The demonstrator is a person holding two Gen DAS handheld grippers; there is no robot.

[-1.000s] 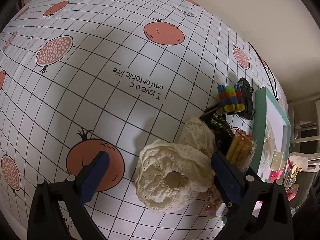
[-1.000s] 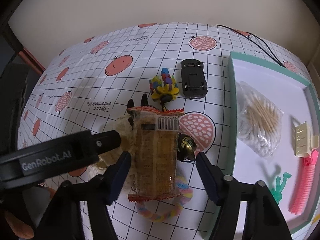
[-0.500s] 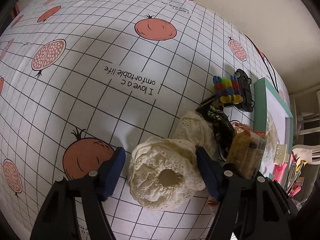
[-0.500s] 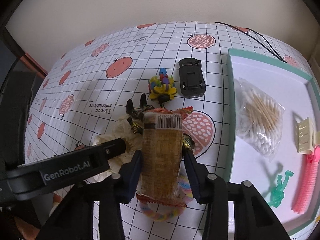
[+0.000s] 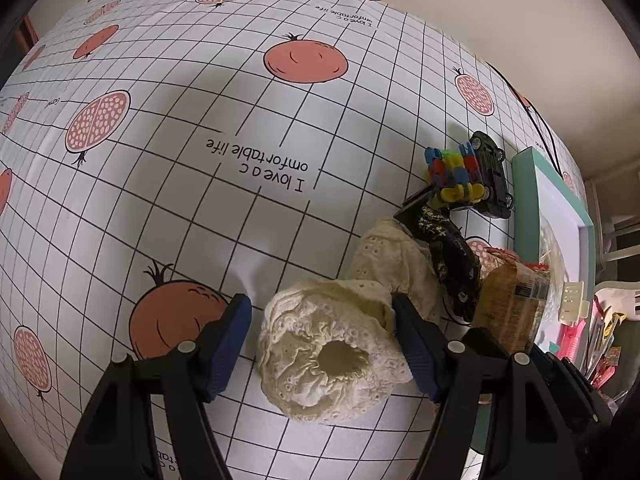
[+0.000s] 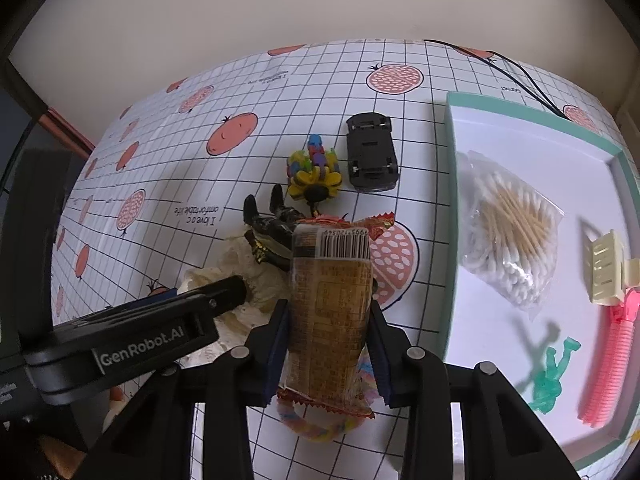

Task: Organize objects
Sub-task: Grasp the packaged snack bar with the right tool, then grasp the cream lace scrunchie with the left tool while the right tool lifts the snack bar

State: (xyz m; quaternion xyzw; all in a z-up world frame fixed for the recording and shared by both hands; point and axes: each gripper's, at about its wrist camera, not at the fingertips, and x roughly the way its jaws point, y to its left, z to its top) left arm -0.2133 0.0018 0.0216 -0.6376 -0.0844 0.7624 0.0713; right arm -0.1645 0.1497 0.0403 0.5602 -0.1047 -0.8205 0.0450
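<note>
The right gripper [image 6: 326, 338] is clenched on a brown snack packet [image 6: 330, 300], its two blue-padded fingers pressing the packet's long sides while the barcode end points away from the camera. Beneath the packet lies a pastel rainbow ring [image 6: 320, 426], and just beyond it a black and gold figure [image 6: 272, 226] sprawls on the gridded pomegranate tablecloth [image 6: 280, 92]. Farther off sit a multicoloured plastic toy [image 6: 314, 172] and, just to its right, a black toy car [image 6: 371, 152]. On the right, the teal-rimmed tray [image 6: 450, 200] holds a bag of cotton swabs [image 6: 510, 228], a cream hair clip [image 6: 606, 272], a pink comb-like piece [image 6: 608, 368] and a green toy figure [image 6: 550, 376]. The left gripper [image 5: 322, 344] straddles a cream lace fabric bundle [image 5: 332, 350]: its right finger touches the fabric, while its left finger [image 5: 226, 344] stands slightly apart from it, so the jaws are released rather than closed on it. In the left wrist view the bundle rests on the tablecloth, near a printed red pomegranate.
</note>
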